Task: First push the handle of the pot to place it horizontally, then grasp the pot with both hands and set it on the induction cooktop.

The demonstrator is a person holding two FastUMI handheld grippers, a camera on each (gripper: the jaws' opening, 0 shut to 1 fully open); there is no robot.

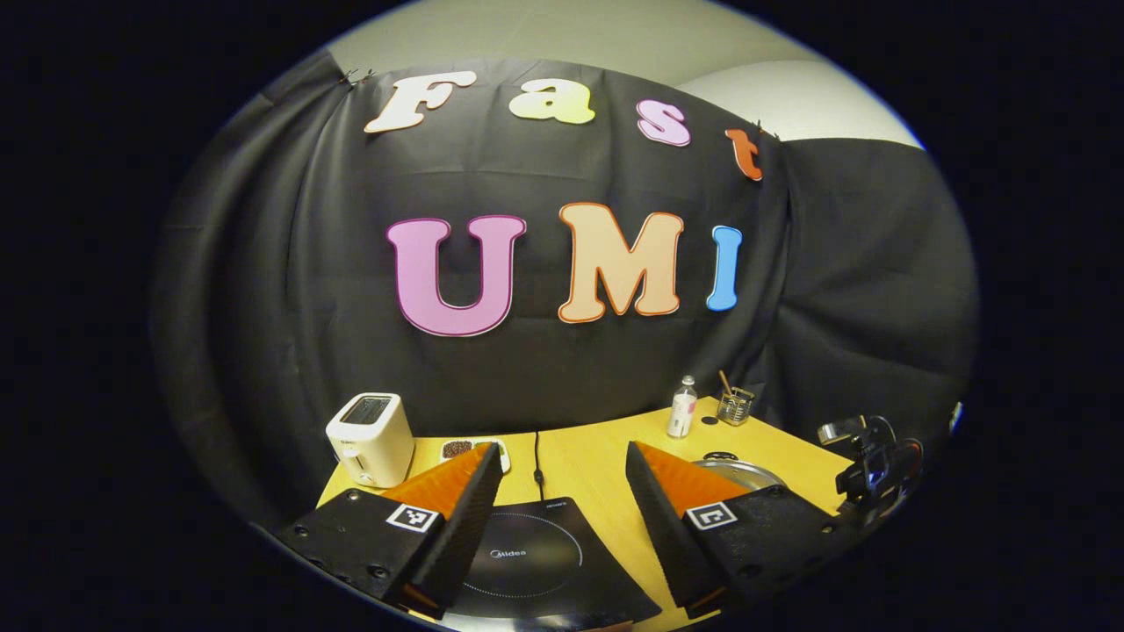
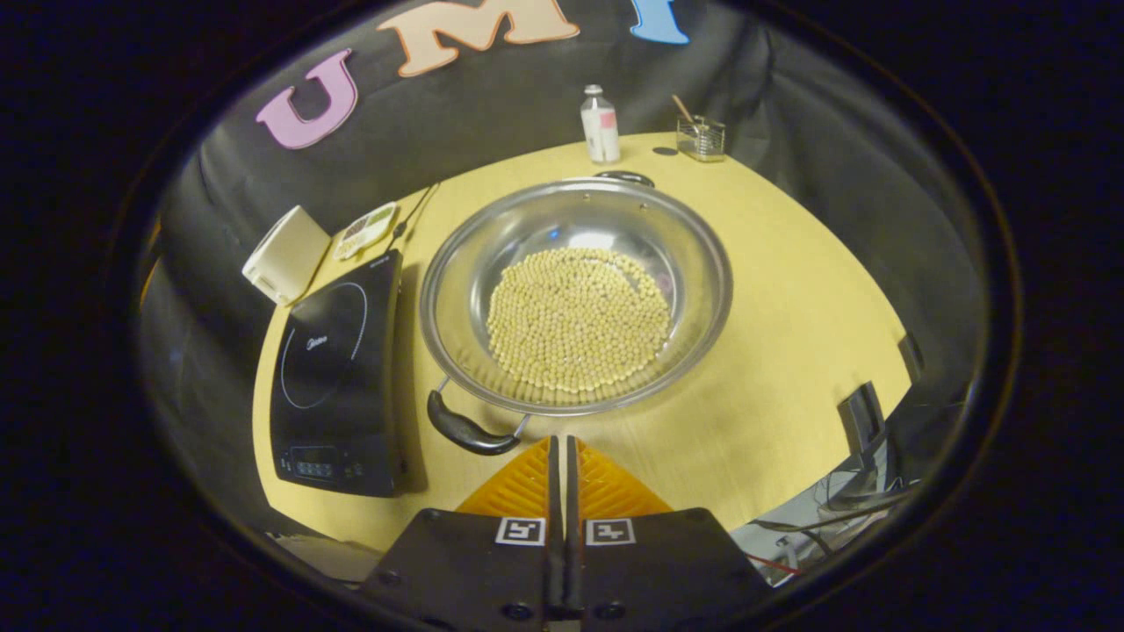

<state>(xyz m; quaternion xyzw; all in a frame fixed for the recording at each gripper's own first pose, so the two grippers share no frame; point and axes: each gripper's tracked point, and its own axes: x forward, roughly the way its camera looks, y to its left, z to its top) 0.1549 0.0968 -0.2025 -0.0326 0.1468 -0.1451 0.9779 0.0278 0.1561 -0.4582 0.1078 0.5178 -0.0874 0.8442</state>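
Left gripper view: left gripper [image 1: 562, 491] is being held well open over the induction cooktop [image 1: 536, 557], nothing between the fingers. The cooktop surface is being shown bare. The pot [image 1: 742, 474] is being glimpsed just past the right-hand finger, on the table [image 1: 588, 456]. A toaster [image 1: 371, 439] and a bottle [image 1: 682, 408] are being seen farther back.

Right gripper view: right gripper [image 2: 562, 456] is being held fully closed, nothing clamped, tips just beside the pot's near handle [image 2: 465, 430]. The pot [image 2: 575, 294], carrying a layer of beans [image 2: 578, 318], is being left on the table just beside the cooktop [image 2: 334, 386], not on it. The handle is being seen skewed toward the cooktop side, so the push is judged pending or only starting. Two-handed grasp and transfer are judged still outstanding.
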